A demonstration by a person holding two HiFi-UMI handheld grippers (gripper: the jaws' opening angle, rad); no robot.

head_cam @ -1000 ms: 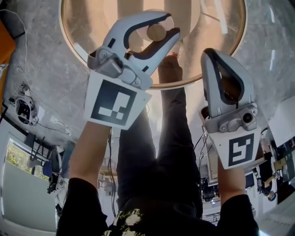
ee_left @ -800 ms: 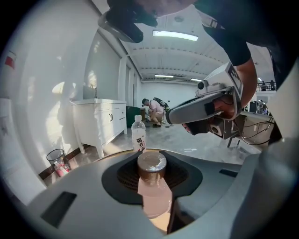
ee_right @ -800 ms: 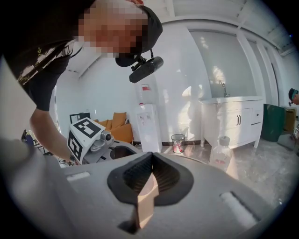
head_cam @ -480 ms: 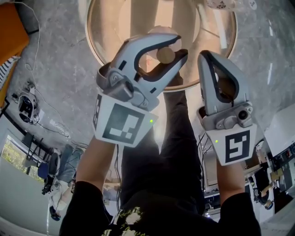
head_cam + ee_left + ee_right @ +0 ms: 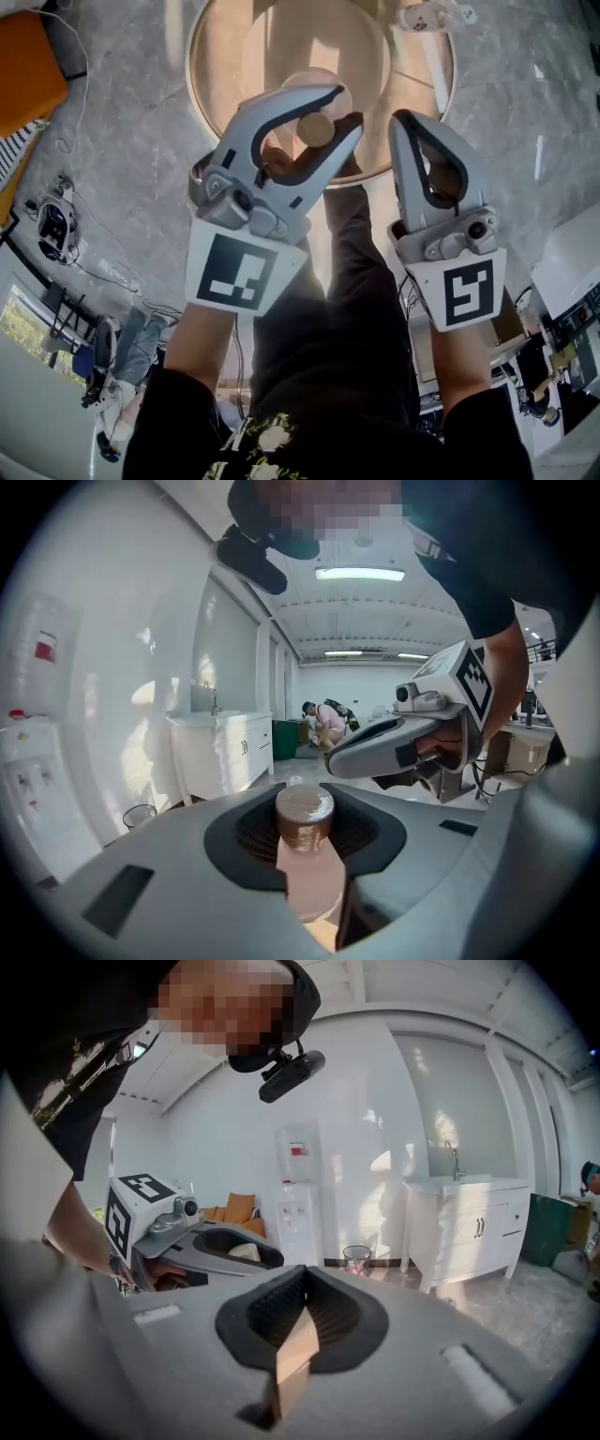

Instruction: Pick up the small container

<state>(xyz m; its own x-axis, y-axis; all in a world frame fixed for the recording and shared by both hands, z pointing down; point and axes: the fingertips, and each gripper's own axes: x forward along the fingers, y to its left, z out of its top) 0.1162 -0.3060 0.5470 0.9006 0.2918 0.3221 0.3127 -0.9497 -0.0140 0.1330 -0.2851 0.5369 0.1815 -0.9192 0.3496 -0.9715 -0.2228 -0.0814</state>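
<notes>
Left gripper point(image 5: 346, 105) lower; fingers point(image 5: 169, 874) on small container point(image 5: 304, 813)

The small container point(image 5: 316, 128) sits between the fingers point(image 5: 242, 127) of the left gripper point(image 5: 345, 108), which shows over the near part of the round desk point(image 5: 281, 37). The right gripper point(image 5: 404, 120) is just beside it, on the right. The person's legs point(image 5: 356, 281) are below both, before the desk.

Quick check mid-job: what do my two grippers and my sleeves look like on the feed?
The left gripper and the right gripper are both light grey curved shells with black ribbed pads lining the jaws. Each carries a white cube printed with black square markers, and a small camera sits on its body. The person wears black short sleeves.
</notes>
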